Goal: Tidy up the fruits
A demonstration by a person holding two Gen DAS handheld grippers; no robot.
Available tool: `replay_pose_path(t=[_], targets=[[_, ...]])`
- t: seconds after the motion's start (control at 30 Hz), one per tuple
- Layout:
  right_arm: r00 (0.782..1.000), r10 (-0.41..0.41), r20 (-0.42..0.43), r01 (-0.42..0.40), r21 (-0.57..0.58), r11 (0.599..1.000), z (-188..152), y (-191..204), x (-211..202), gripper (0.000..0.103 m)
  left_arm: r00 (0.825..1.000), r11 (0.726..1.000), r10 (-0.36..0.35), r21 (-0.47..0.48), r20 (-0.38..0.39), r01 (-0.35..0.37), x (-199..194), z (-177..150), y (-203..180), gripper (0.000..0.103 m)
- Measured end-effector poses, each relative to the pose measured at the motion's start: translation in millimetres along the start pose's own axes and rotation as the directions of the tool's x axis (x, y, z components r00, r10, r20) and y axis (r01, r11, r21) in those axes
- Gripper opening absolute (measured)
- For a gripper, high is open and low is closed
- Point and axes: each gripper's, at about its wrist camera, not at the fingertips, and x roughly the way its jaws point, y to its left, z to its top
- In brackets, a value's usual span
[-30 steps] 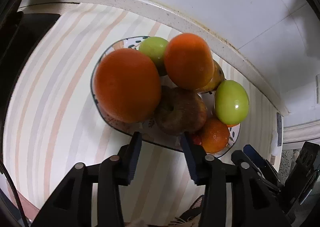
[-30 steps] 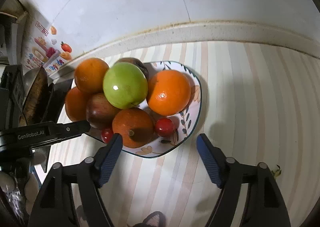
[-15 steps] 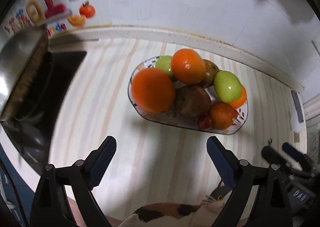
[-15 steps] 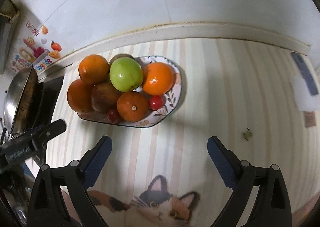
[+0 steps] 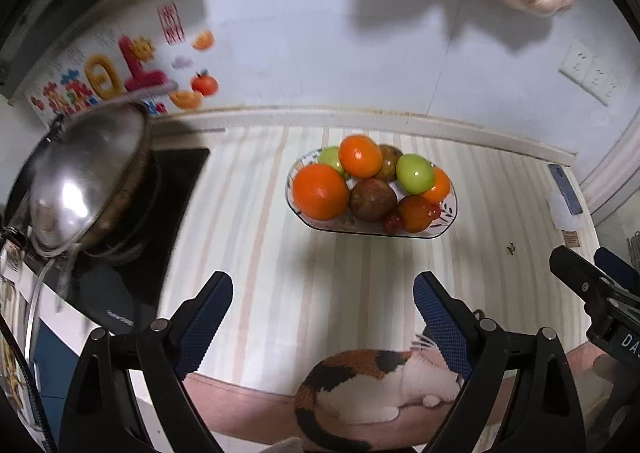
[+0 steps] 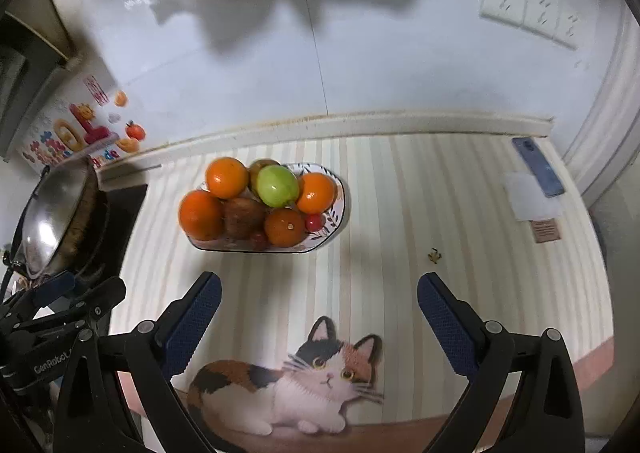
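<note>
A patterned white plate [image 5: 450, 219] [image 6: 340, 209] on the striped mat holds a pile of fruit: oranges [image 5: 320, 191] [image 6: 200, 213], green apples [image 5: 415, 173] [image 6: 277, 186], a brown apple [image 5: 372, 199] and small red cherry tomatoes [image 6: 315, 222]. My left gripper [image 5: 322, 295] is open and empty, well back from the plate. My right gripper [image 6: 318, 295] is open and empty, also well back. Each gripper shows at the edge of the other's view.
A steel wok [image 5: 84, 181] [image 6: 52, 217] sits on a black stove at the left. A phone [image 6: 538, 167] and paper lie at the far right. A cat picture [image 6: 288, 381] marks the mat's near edge. The wall runs behind the plate.
Both grippers have pulled back and up from the plate, which now looks smaller. The left jaws have opened wide. The fruit has not moved.
</note>
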Motion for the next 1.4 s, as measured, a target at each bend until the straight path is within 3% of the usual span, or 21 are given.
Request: replay_pose_path(t=[0.33,0.7,1.03,1.4], targets=[[0.993,-0.038,0.113,0.034,0.031,0.999,-59.9,19.7,-120.9,0.1,0.994,0.998,-0.038,0.05,0.106,0.033,-100.4,-45.6,14.7,0.093],[0.982,-0.055,0.181,0.05,0.032,0.998,-117.4,28.3,-211.0,0.1,0.987,0.996,-0.065,0.067,0.148,0.055,-165.3,-90.1,21.9,0.093],[0.975,-0.02,0.222,0.028,-0.033,0.999,-131.3,30.1,-254.2,0.101,0.979,0.998,-0.067,0.033,0.194,0.062,-200.5,-103.5,12.8,0.093],[0.977,0.018,0.211,-0.011,-0.031,0.999,-128.2,22.4,-258.3,0.101,0.975,0.999,-0.052,0.006,0.216,0.052,-208.3,-103.4,9.3,0.093]])
